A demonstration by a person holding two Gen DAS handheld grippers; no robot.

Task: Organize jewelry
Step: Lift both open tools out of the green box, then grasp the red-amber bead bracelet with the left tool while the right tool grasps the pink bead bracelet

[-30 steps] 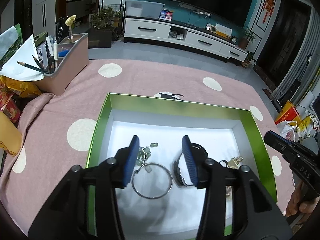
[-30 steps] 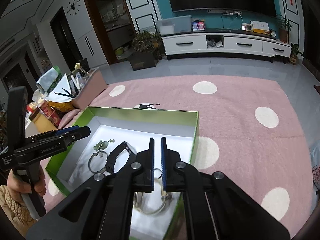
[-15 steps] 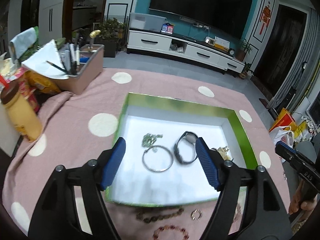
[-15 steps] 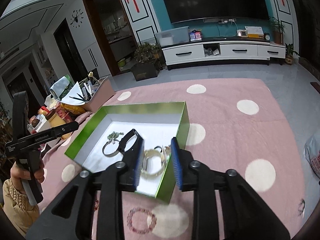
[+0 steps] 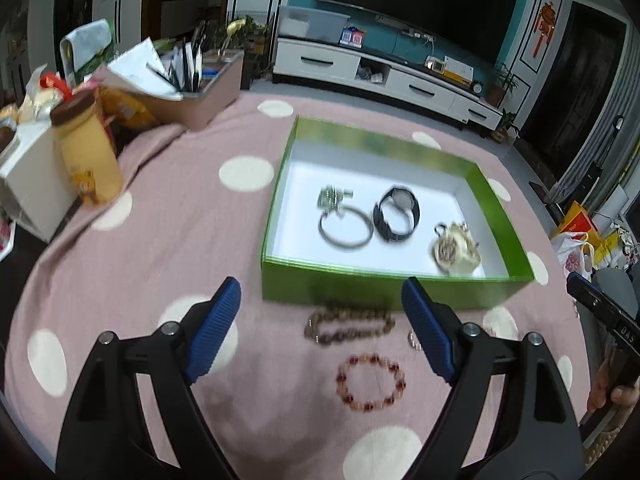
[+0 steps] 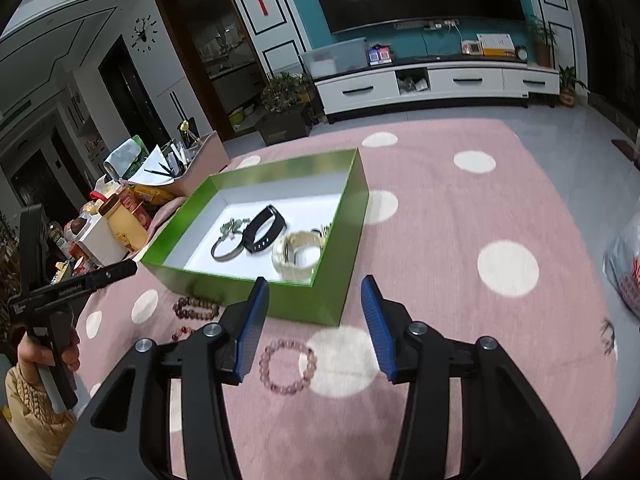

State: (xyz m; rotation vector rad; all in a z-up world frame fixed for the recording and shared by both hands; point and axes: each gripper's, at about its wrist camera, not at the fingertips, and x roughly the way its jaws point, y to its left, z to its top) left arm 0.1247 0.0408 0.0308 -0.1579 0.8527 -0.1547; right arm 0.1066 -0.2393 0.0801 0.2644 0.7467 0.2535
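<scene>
A green box (image 5: 372, 286) (image 6: 304, 300) lies on the pink dotted cloth. In it lie a silver bangle (image 5: 346, 226), a black watch (image 5: 396, 212) (image 6: 264, 228), green earrings (image 5: 332, 196) and a cream bracelet (image 5: 456, 250) (image 6: 296, 254). In front of the box lie a brown bead bracelet (image 5: 348, 326) (image 6: 196, 308), a red bead bracelet (image 5: 372, 378) and a pink bead bracelet (image 6: 288, 366). My left gripper (image 5: 320, 328) is open and empty above the brown beads. My right gripper (image 6: 316, 328) is open and empty above the pink bracelet.
A pink desk organiser with pens (image 5: 200, 88), a yellow jar (image 5: 86, 148) and snack packs stand at the left. A small ring (image 5: 414, 340) lies near the box front. A hair tie (image 6: 608, 334) and a plastic bag (image 6: 628, 272) lie at the right.
Both grippers pulled back out of the box and opened wide. The right gripper let the cream bracelet go in the box. Loose bracelets in front of the box came into view.
</scene>
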